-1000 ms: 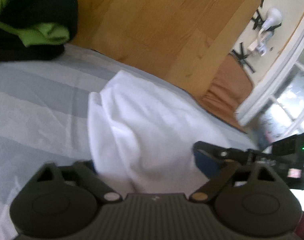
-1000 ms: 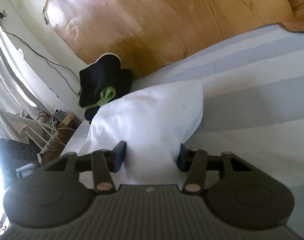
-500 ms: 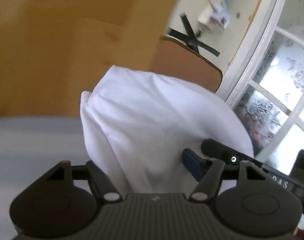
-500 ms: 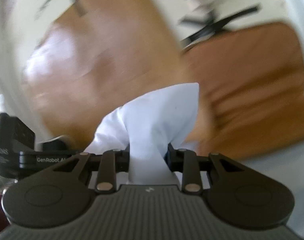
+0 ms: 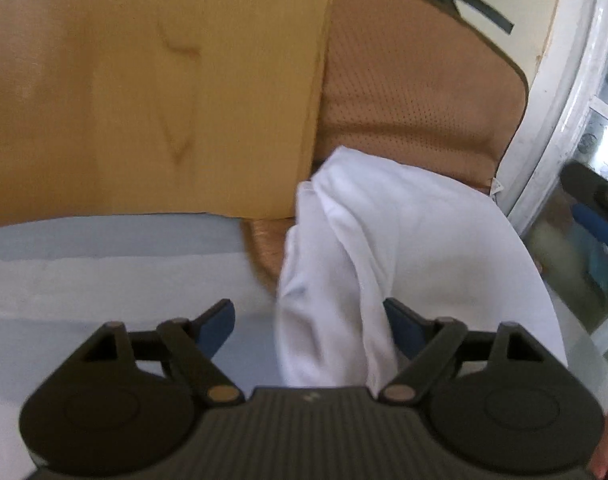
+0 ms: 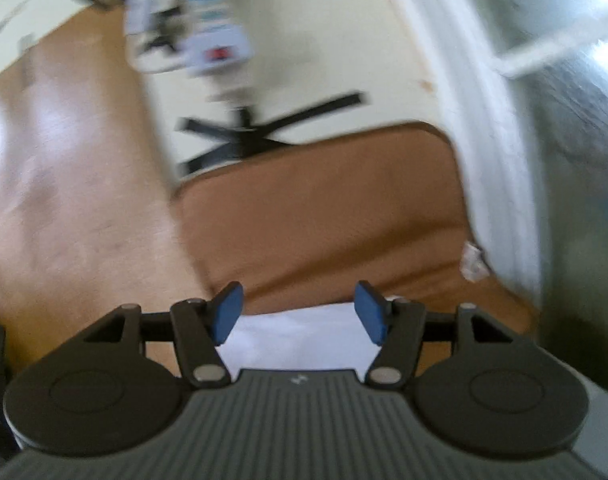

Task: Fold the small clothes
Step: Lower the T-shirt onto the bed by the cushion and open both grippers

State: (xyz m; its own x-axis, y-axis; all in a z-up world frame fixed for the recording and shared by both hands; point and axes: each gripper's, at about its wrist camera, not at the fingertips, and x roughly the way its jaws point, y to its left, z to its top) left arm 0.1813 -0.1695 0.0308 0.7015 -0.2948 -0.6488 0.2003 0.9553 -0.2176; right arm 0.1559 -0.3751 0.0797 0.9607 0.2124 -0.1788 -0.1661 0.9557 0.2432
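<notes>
Left tool: I see my left tool (image 5: 307, 326) spread wide, its blue pads (image 5: 218, 326) well apart. The white garment (image 5: 403, 264) lies between the fingers, nearer the right-hand one, but nothing is pinched; the left pad stands clear of the cloth.

Right tool: my right tool (image 6: 298, 314) is also spread apart, blue pads (image 6: 226, 312) on either side of an empty gap. A strip of the white garment (image 6: 300, 340) shows below and between the fingers; I cannot tell whether it touches them. This view is blurred.

White garment: in the left wrist view it sits bunched in soft folds, a rounded heap rising from the tool's front toward the brown cushion (image 5: 415, 96). Its near part lies on the bed sheet (image 5: 104, 264), pale blue and white in bands.

Brown cushion: perforated, tan-brown, beyond the garment in both views (image 6: 323, 208).

Wooden board: a yellow-brown wooden board (image 5: 144, 92) fills the upper left of the left wrist view, just beside the cushion.

Window frame: a white window frame (image 5: 559, 92) curves down the right edge, past the cushion.

Other tool seen from the left: a dark finger with a blue pad shows at far right (image 5: 595, 216), beside the garment, apart from it.
</notes>
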